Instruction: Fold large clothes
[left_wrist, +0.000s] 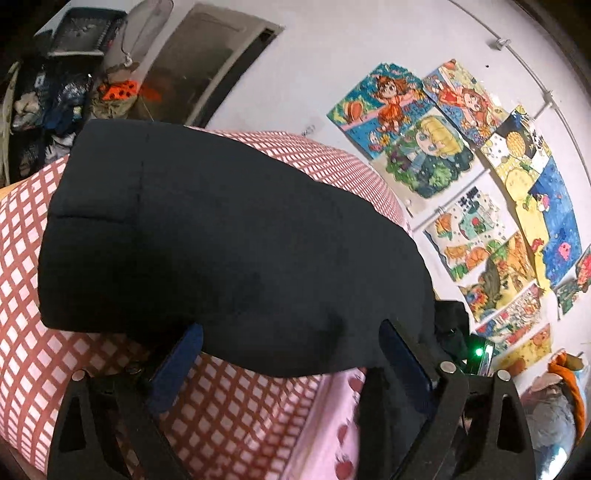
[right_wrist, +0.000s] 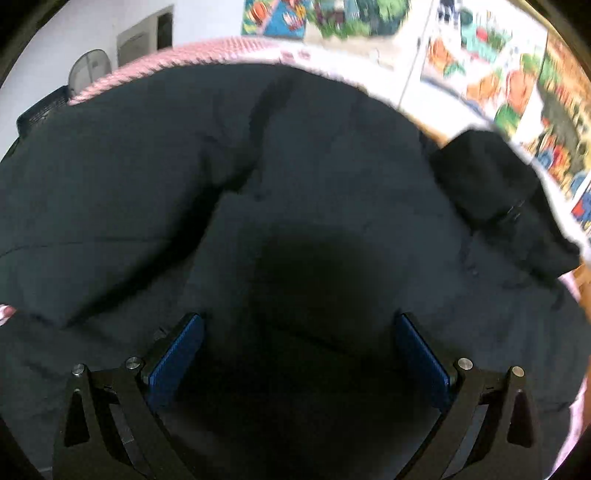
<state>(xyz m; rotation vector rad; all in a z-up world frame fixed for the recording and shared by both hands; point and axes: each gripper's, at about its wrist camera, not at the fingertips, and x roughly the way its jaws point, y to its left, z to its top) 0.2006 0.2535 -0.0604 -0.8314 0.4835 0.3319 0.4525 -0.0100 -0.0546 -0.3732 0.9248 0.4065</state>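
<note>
Left wrist view shows the black garment lying on the pink checked bedcover as a compact, thick, roughly rectangular bundle with tidy outer edges, which suggests most of the folding is already done. The left gripper sits at the near edge of that bundle with its jaws spread wide, the blue pads on either side of the cloth's rim and gripping nothing. In the right wrist view the right gripper hangs low over the same dark fabric, jaws likewise released and empty. Here the surface looks less finished: creases run across it, and a loose dark flap sticks up near the far right edge, though motion blur makes it hard to say whether that is a sleeve or a hood. What seems left is tucking that flap in and perhaps smoothing the top. Children's drawings cover the wall behind.
</note>
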